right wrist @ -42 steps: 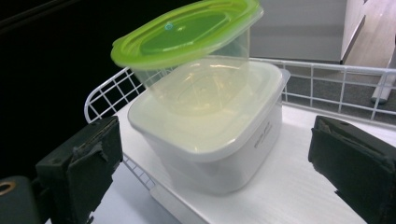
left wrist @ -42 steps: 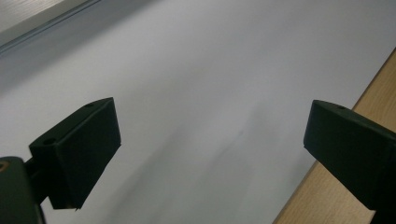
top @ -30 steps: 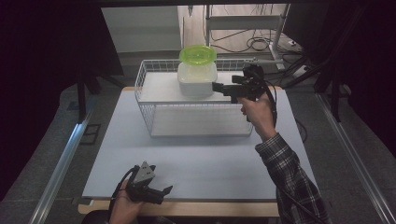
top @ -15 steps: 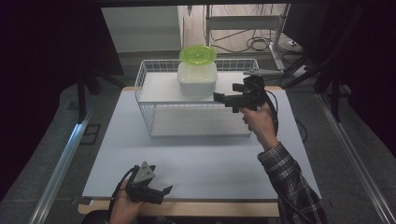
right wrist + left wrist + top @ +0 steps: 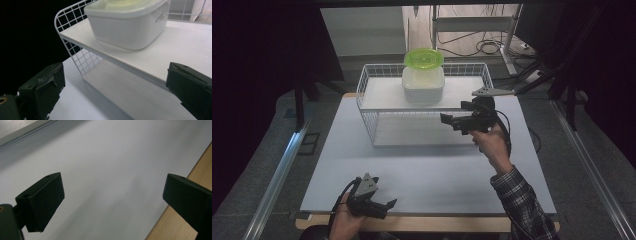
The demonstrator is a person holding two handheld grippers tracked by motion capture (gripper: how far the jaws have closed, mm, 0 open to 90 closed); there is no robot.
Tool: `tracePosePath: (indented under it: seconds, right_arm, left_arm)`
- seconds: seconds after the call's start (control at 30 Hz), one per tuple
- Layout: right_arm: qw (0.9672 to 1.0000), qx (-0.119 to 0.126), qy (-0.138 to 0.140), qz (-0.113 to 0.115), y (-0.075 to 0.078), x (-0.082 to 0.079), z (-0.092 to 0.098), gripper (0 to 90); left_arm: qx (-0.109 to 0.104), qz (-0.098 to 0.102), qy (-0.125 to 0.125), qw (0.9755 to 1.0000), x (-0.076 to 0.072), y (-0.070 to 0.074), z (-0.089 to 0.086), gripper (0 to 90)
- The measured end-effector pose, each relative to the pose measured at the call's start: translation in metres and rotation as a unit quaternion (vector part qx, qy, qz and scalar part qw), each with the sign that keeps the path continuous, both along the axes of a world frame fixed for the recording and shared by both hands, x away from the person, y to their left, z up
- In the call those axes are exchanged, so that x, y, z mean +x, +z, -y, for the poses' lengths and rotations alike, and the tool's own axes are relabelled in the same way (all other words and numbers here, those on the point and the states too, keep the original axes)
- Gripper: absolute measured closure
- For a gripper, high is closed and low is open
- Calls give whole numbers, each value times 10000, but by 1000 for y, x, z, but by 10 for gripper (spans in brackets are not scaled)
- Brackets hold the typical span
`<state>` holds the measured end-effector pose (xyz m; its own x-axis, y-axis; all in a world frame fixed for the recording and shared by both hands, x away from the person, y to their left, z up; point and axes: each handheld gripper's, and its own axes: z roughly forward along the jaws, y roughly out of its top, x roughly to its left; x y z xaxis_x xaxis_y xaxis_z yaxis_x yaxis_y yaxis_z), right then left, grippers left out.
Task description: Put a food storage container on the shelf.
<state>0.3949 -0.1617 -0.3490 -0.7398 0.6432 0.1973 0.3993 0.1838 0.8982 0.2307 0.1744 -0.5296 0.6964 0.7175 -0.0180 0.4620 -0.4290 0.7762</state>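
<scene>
A white square container (image 5: pixel 423 85) with a lime-green lid (image 5: pixel 423 58) stands on the upper board of a white wire rack (image 5: pixel 372 95). My right gripper (image 5: pixel 451 122) hangs open in front of the rack's right half, jaws pointing left, with nothing between them. In the right gripper view the container (image 5: pixel 130 25) sits on the shelf board (image 5: pixel 180 52) above and beyond the open right gripper (image 5: pixel 112 82). My left gripper (image 5: pixel 386 209) rests low at the table's front edge, open and empty. In its own view the left gripper (image 5: pixel 112 200) spans the bare white mat (image 5: pixel 112 157).
The rack stands at the back of the white mat (image 5: pixel 427 170), with a lower board (image 5: pixel 422 132) under the upper one. A wooden table edge (image 5: pixel 175 225) runs along the front. Cables and metal frames (image 5: pixel 492 47) lie beyond the table, and dark curtains hang on both sides.
My right gripper has come down and back from the rack's upper right corner toward the person, staying open. The left gripper has not moved.
</scene>
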Motion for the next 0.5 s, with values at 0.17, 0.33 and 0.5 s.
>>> tracePosePath:
  seconds: [0.17,0.33,0.5]
  right_arm:
    - [10000,-65,57,-22,-9,-6,-1,26]
    - [9997,-234,42,24,-19,-12,-1,26]
    - [9993,-371,2,111,-29,-17,0,26]
  left_arm:
    - [31,6,-23,10000,0,0,1,34]
    - [-6,-6,-36,10000,0,0,1,34]
    - [-23,-19,-28,10000,0,0,0,33]
